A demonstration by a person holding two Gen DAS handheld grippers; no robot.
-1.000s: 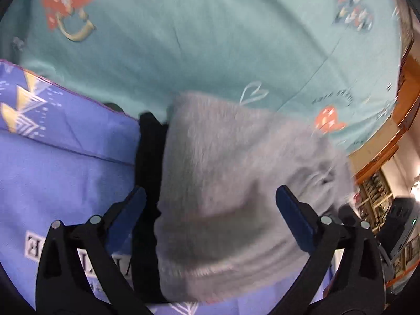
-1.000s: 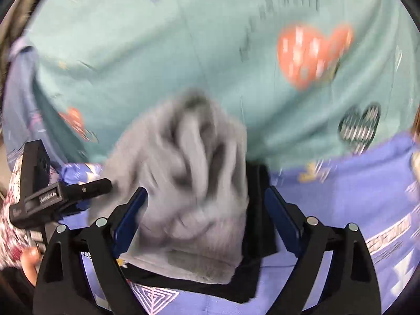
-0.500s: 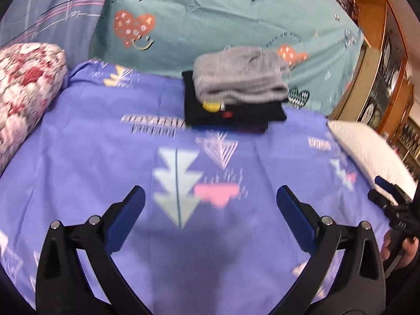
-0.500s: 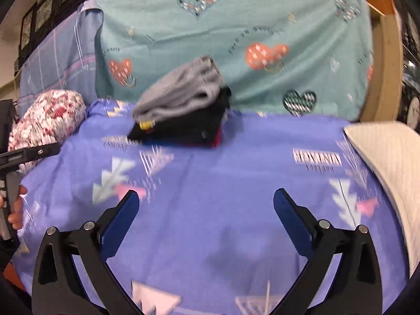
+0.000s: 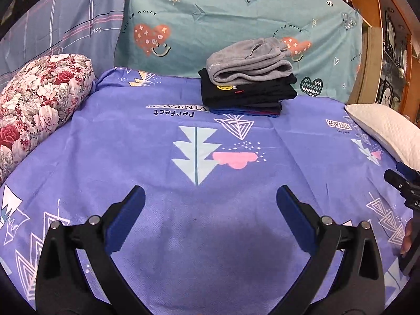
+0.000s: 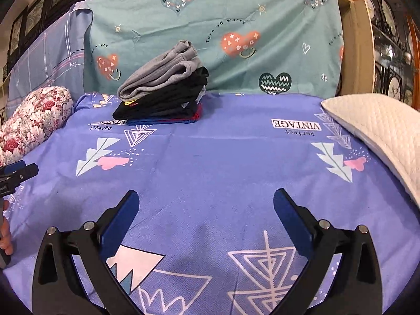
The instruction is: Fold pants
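Folded grey pants (image 5: 249, 61) lie on top of a stack of folded dark clothes (image 5: 248, 95) at the far side of the purple bedsheet (image 5: 157, 157). The same grey pants (image 6: 160, 74) and dark stack (image 6: 162, 107) show in the right wrist view. My left gripper (image 5: 210, 202) is open and empty, low over the near part of the sheet, far from the stack. My right gripper (image 6: 206, 206) is open and empty, also near the front. Each gripper's tip shows at the edge of the other's view.
A floral bolster (image 5: 36, 105) lies at the left edge of the bed. A white quilted pillow (image 6: 378, 128) lies at the right. A teal heart-print cloth (image 5: 236, 21) hangs behind the stack. Wooden furniture (image 5: 380, 60) stands at far right.
Both grippers were close over the grey pants on the stack one second ago. They have pulled back toward the near edge of the bed, leaving the pants on the stack.
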